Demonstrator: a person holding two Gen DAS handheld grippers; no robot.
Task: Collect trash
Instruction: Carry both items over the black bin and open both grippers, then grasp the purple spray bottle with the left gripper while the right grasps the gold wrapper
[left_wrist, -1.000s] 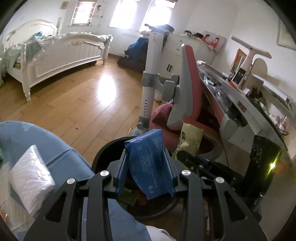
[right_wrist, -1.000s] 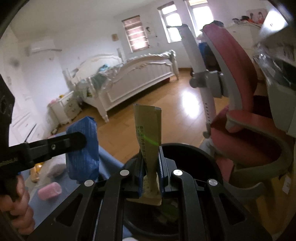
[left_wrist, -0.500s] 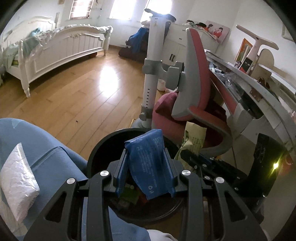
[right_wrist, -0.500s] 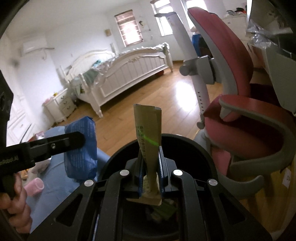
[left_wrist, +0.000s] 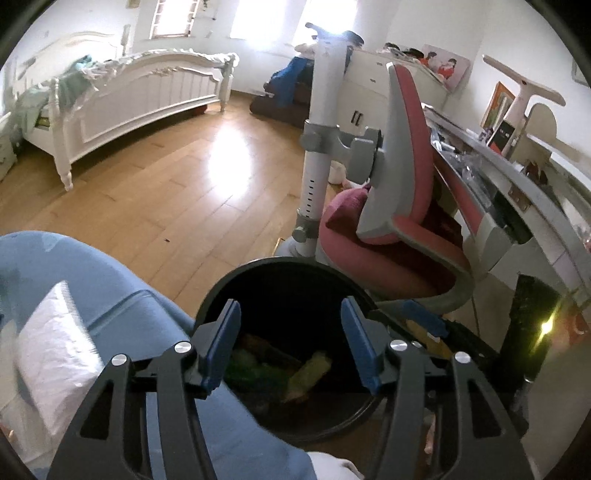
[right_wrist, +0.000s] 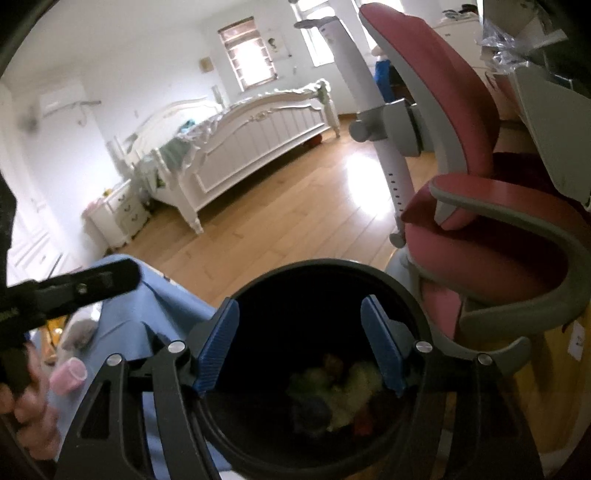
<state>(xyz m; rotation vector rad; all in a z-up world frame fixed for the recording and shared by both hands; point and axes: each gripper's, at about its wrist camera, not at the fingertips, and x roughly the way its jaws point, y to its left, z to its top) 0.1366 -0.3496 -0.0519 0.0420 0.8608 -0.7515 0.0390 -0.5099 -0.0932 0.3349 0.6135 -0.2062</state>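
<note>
A black round trash bin (left_wrist: 258, 269) stands on the floor, also in the right wrist view (right_wrist: 332, 267). Wrappers (left_wrist: 306, 373) lie in its bottom, seen as a blurred heap of trash (right_wrist: 332, 391) from the right wrist. My left gripper (left_wrist: 291, 343) is open and empty over the bin mouth. My right gripper (right_wrist: 301, 343) is open and empty over the same bin. The right gripper's blue-padded fingers (left_wrist: 421, 317) show at the bin's right rim in the left wrist view. The left gripper's finger (right_wrist: 92, 282) shows at left in the right wrist view.
A pink and grey desk chair (left_wrist: 402, 206) stands right behind the bin, against a cluttered desk (left_wrist: 517, 177). A blue cloth (left_wrist: 122, 314) with a white packet (left_wrist: 55, 358) lies at left. A white bed (left_wrist: 140, 99) stands across the wooden floor (left_wrist: 166, 184).
Both grippers opened. The blue wrapper left my left gripper and the tan packet left my right gripper; both fell into the bin.
</note>
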